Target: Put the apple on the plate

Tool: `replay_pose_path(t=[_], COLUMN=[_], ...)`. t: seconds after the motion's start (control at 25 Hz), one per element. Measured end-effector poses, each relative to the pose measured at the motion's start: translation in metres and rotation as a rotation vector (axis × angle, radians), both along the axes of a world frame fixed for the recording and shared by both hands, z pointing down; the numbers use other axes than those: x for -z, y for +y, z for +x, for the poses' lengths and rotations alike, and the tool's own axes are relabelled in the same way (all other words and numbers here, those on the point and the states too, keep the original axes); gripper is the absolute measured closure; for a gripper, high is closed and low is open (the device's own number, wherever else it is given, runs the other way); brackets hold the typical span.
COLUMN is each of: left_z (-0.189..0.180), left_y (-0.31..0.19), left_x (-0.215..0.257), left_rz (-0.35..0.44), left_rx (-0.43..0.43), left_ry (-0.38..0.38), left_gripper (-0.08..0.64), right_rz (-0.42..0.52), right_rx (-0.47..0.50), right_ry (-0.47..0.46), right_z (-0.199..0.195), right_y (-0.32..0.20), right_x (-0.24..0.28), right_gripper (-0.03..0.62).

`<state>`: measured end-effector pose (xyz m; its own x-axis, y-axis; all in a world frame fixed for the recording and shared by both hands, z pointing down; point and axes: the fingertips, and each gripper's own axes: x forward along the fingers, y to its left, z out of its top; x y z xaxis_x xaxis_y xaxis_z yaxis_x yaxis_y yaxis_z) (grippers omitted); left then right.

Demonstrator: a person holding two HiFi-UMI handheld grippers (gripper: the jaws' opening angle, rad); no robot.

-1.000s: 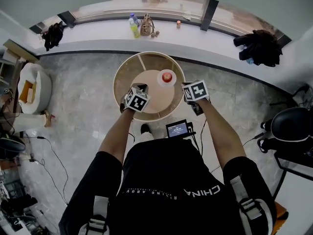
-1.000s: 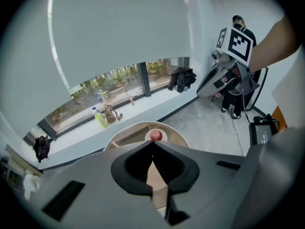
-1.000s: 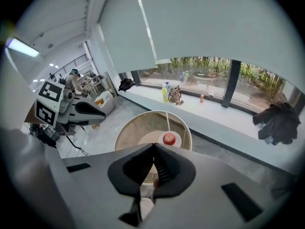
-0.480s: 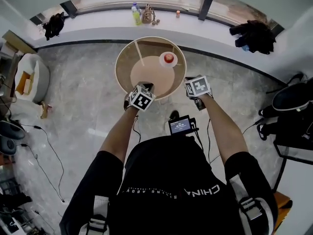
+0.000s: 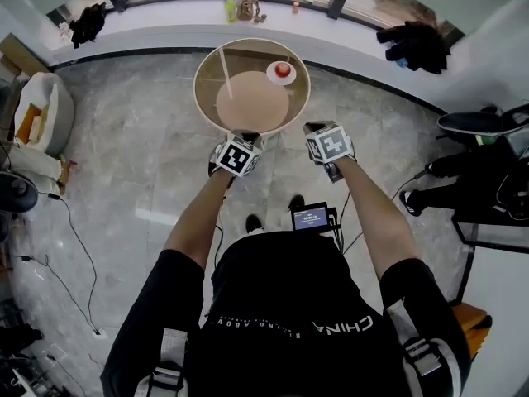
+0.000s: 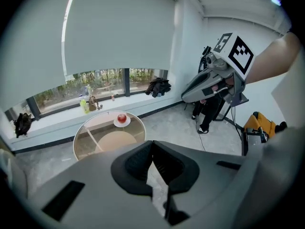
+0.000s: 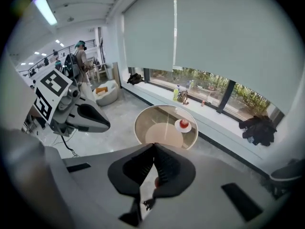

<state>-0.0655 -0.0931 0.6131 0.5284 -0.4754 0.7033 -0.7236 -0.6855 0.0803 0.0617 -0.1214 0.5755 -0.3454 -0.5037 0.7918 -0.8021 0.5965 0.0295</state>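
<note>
Receded from bench: left gripper, right gripper — jaws closed, empty. Apple: on plate, seemingly already placed; light, firm, smooth-skinned, bruisable; take across its middle.

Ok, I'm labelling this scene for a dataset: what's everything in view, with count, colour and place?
table: one, round glass, ahead of person
plate: one, white, table's far right
apple: one, red, on plate
bottle: one, yellow-green, window sill
bag: one, brown, beside bottle
clothes: two heaps, black, sill ends
seat: one, white, floor left
screen: one, black, near person's waist
left gripper: one, grey, shut, empty
right gripper: one, grey, shut, empty
</note>
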Motion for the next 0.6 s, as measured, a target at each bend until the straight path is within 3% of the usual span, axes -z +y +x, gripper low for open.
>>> replay_pose_path(t=[0.28, 0.44, 0.6], left_z=[0.005, 0.022, 0.056], left_y=[0.016, 0.017, 0.033], left_x=[0.025, 0.029, 0.031], left_rz=[0.006, -0.003, -0.007], left_rx=[0.040, 0.061, 0.038], left_ry=[0.006, 0.017, 0.011], left_gripper=[0.541, 0.541, 0.541], right_rz=[0.043, 0.047, 0.061], right_rx=[0.004, -0.019, -0.023], right_ry=[-0.069, -0.112, -0.074], right_z=[-0.004, 0.017, 0.045], right_y=[0.023, 0.036, 0.044], right_x=[0.025, 0.025, 0.016], right_gripper=[0.563, 0.563, 0.563])
